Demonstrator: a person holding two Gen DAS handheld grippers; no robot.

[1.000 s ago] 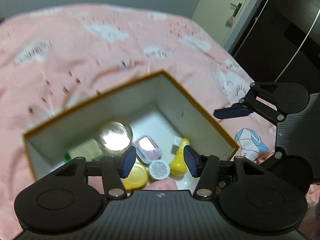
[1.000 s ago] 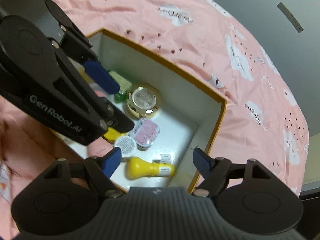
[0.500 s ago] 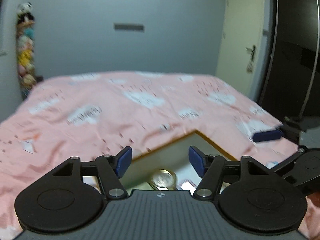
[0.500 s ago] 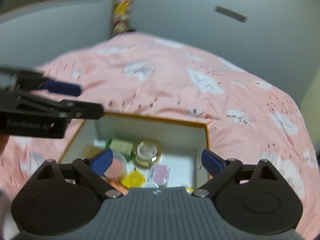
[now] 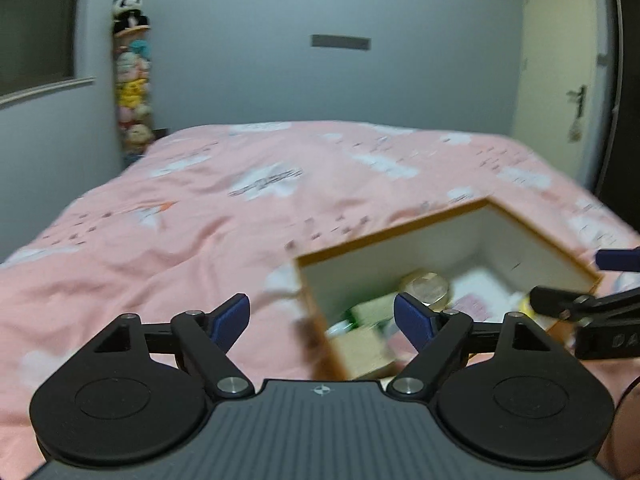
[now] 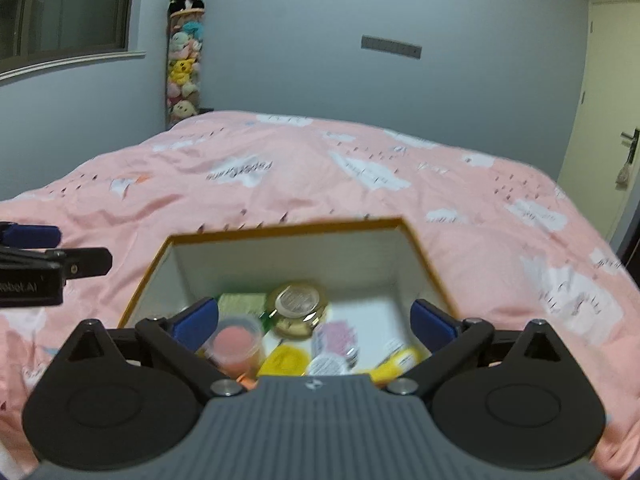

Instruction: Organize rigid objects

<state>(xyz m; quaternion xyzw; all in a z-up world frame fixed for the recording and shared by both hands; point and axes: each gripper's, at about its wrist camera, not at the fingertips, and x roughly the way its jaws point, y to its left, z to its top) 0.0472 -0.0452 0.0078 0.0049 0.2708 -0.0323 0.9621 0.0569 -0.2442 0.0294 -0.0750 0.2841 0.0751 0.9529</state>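
The right gripper (image 6: 314, 320) has its blue pads (image 6: 196, 316) spread wide and the jaws are opening, with nothing pinched between them. Just beyond and below its fingertips sits the open box (image 6: 424, 252), white inside with an orange-brown rim, resting on the pink bedspread (image 6: 280, 184). Nearest the gripper inside the box lie a pink-lidded tub (image 6: 236, 342), a yellow round lid (image 6: 286, 360), a small white-capped jar (image 6: 326, 366) and a yellow bottle (image 6: 396, 362). A little farther in are a pink tin (image 6: 340, 334), a gold-lidded glass jar (image 6: 298, 308) and a green pack (image 6: 240, 304).

The left gripper (image 5: 322, 316) is also empty, its jaws opening. The same box (image 5: 400, 236) lies ahead and to its right, its contents blurred. Far beyond both grippers, a column of plush toys (image 6: 183, 52) stands against the grey wall (image 6: 300, 40), and a door (image 5: 560, 80) is off to the right.
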